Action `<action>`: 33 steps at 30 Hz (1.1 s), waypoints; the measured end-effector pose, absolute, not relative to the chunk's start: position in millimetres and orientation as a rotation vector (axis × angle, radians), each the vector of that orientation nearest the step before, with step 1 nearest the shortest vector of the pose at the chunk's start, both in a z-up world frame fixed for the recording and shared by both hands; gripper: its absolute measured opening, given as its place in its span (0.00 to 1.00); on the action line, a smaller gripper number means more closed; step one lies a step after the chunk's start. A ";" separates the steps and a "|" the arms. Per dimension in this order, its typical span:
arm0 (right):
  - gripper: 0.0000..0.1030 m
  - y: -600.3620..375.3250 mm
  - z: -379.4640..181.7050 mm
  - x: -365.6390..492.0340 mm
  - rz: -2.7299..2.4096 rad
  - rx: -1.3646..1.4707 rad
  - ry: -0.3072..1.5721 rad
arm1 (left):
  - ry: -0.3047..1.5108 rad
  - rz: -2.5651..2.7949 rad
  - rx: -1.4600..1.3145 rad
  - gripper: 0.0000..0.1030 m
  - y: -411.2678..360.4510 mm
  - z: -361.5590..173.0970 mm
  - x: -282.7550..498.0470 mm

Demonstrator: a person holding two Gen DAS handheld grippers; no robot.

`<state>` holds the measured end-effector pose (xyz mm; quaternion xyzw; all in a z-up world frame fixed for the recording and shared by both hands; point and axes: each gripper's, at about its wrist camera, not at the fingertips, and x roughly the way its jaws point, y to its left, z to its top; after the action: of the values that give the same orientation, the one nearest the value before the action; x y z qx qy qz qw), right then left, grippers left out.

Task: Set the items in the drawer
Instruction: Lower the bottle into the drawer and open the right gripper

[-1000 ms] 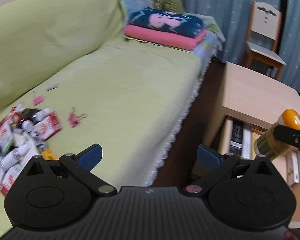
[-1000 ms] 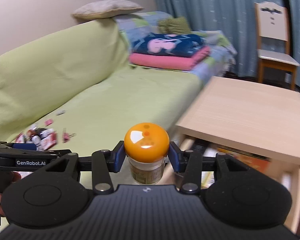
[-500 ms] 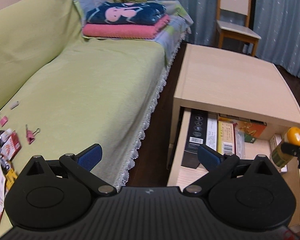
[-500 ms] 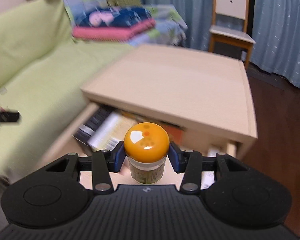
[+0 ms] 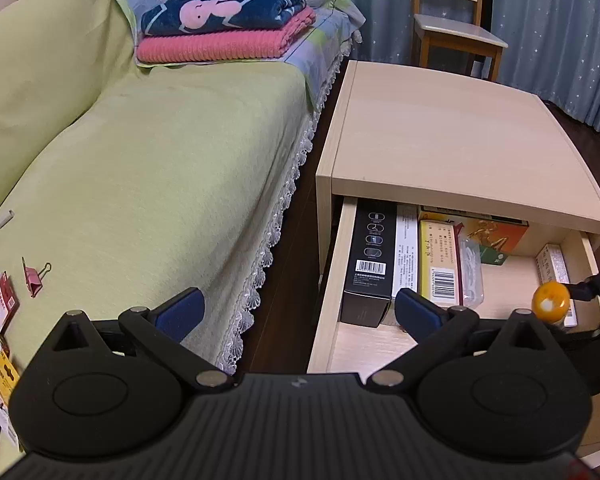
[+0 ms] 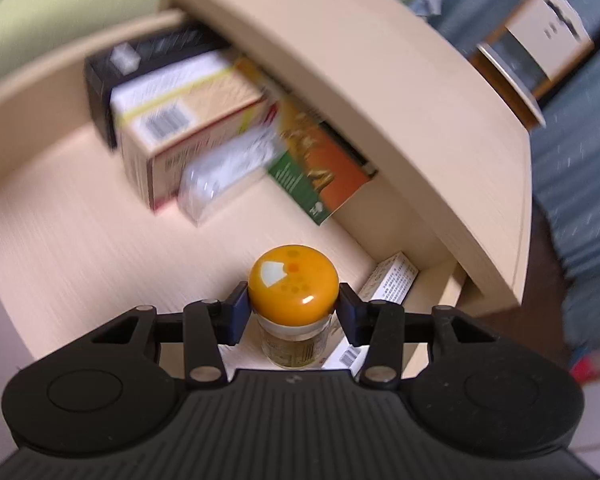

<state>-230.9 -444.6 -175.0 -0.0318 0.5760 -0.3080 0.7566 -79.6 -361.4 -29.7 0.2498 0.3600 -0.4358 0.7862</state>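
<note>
The right tool [image 6: 293, 312] is pinching a small jar [image 6: 293, 322] just under its orange cap, both blue pads pressing against the neck, and the jar is hanging upright over the open drawer [image 5: 374, 346] near the drawer's right side, its base not clearly touching the floor of the drawer, though I cannot tell for sure from here. Right beside the jar, along the drawer's right wall, a slim white box [image 6: 388, 282] is lying flat. Toward the drawer's left edge a black box [image 5: 370, 258] is lying against the left wall, a white box [image 5: 406, 246] is sitting next to it, then a yellow-edged box [image 5: 440, 262] and a clear plastic pack [image 5: 471, 270], with an orange and green box [image 5: 496, 242] tucked at the back under the tabletop [image 5: 452, 136], which is overhanging the drawer. The left tool [image 5: 298, 312] is spreading wide with nothing between its pads, hovering over the gap between the sofa [image 5: 160, 168] and the drawer's left front corner. On the sofa seat a pink binder clip [image 5: 34, 278] is lying near the left edge, and folded blankets [image 5: 224, 24] are stacking up at the far end. A wooden chair [image 5: 456, 28] is standing beyond the tabletop's far edge
</note>
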 end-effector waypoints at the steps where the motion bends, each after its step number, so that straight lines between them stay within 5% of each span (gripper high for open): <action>1: 0.40 -443.5 -180.7 -226.5 -0.660 -0.103 1.279 | 0.777 -0.940 0.539 0.99 -361.7 -30.2 -79.3; 22: 0.41 -448.5 -231.6 -192.7 -0.628 -0.437 1.404 | 0.779 -0.929 0.548 0.99 -362.8 -29.7 -75.3; 26: 0.65 -445.7 -219.7 -203.4 -0.642 -0.421 1.374 | 0.780 -0.929 0.547 0.99 -364.1 -30.1 -75.8; 30: 0.60 -444.3 -213.7 -215.3 -0.646 -0.412 1.371 | 0.783 -0.930 0.551 0.99 -365.0 -31.6 -76.5; 33: 0.43 -444.1 -211.8 -224.4 -0.645 -0.410 1.380 | 0.786 -0.929 0.553 0.99 -366.1 -33.3 -76.5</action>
<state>-224.4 -444.1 -211.8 -0.1842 0.6207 -0.2903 0.7047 -76.5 -366.1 -33.3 0.2566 0.3646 -0.4305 0.7848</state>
